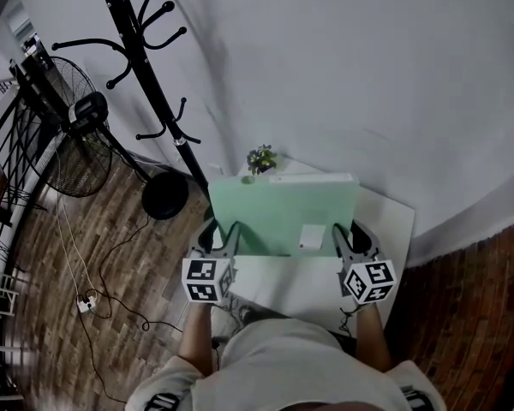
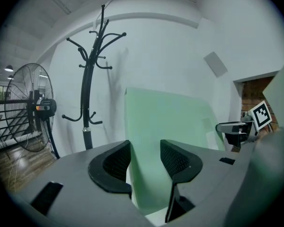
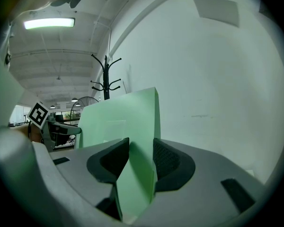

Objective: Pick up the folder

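Note:
A pale green folder (image 1: 283,212) stands upright over the small white table (image 1: 390,221), its broad face toward me, with a small white label (image 1: 311,236) low on it. My left gripper (image 1: 225,238) grips the folder's left edge and my right gripper (image 1: 347,240) its right edge. In the left gripper view the folder (image 2: 175,122) fills the gap between the jaws of the left gripper (image 2: 144,157). In the right gripper view the folder (image 3: 123,112) sits the same way in the right gripper (image 3: 141,157), its pads against both faces. Whether the folder's bottom edge rests on the table is hidden.
A small potted plant (image 1: 259,158) stands at the table's far corner, just behind the folder. A black coat rack (image 1: 154,84) rises at the left by the white wall, and a standing fan (image 1: 68,135) is further left. Cables lie on the wooden floor (image 1: 103,302).

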The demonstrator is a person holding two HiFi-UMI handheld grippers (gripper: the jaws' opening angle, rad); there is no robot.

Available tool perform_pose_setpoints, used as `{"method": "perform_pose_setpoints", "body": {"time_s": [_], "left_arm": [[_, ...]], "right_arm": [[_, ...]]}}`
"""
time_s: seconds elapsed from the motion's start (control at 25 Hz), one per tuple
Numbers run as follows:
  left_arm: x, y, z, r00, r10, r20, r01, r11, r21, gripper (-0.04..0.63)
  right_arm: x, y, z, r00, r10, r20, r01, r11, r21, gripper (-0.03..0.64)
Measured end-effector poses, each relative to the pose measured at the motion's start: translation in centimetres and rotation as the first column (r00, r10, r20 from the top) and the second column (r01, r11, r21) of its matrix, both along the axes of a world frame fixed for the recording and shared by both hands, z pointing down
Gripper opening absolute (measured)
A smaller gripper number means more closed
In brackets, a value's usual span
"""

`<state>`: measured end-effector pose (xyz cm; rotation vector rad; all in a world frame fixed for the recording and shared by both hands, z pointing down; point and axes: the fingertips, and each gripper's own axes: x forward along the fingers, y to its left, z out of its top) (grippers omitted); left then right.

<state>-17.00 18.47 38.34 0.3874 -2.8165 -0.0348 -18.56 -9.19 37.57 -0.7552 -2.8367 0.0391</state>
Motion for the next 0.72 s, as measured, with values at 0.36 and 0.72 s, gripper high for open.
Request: {"method": "perform_pose_setpoints", "body": {"time_s": [0.36,0.72], "left_arm": [[-0.11,-0.19,0.13,1.0,0.001,-0.014,-0.001,1.0,0.006,0.209],[-0.15,0.16,-0.15,1.0,0.001,-0.001,-0.001,1.0,-0.01,0.209]], "right_arm": [[-0.33,-0.1,0.18,1.0,0.004,-0.003,-0.004,1.0,-0.004,0.158],[-0.46,0.18,0.38,1.0,0.005,-0.006,-0.005,1.0,-0.018,0.158]]}}
